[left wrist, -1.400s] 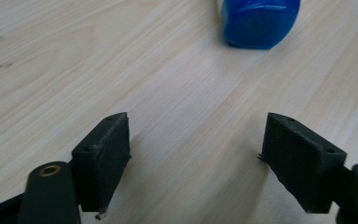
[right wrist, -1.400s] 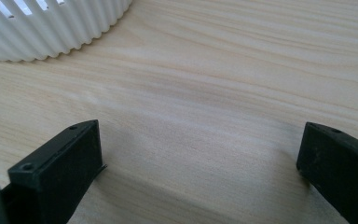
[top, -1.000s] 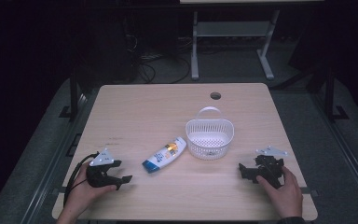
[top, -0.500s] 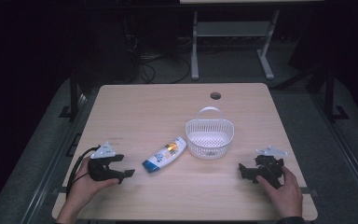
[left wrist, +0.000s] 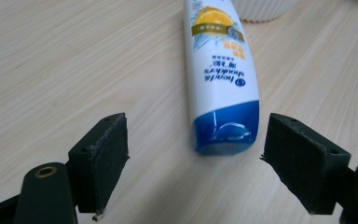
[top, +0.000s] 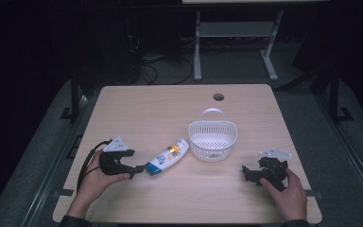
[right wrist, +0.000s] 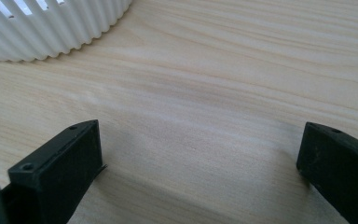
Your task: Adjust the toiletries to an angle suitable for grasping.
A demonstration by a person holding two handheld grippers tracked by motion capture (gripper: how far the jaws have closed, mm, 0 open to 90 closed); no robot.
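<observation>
The left tool [top: 139, 169] is wide open, reaching for the bottle [top: 168, 157] at its 3 o'clock. Next it must close on the blue end. The right tool [top: 248, 174] rests open, holding nothing.

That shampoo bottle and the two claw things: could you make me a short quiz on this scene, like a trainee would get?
1. True or false: the left gripper has closed on the shampoo bottle.
2. Which end of the bottle faces the left gripper: A) the blue end, B) the white end with the orange picture?
3. Fill in: the white basket stands between the bottle and the ____ gripper.

Key
1. False. In the left gripper view its jaws stand wide apart, the bottle's end just ahead of them, untouched.
2. A.
3. Right. Its jaws are open too, over bare table.
</observation>
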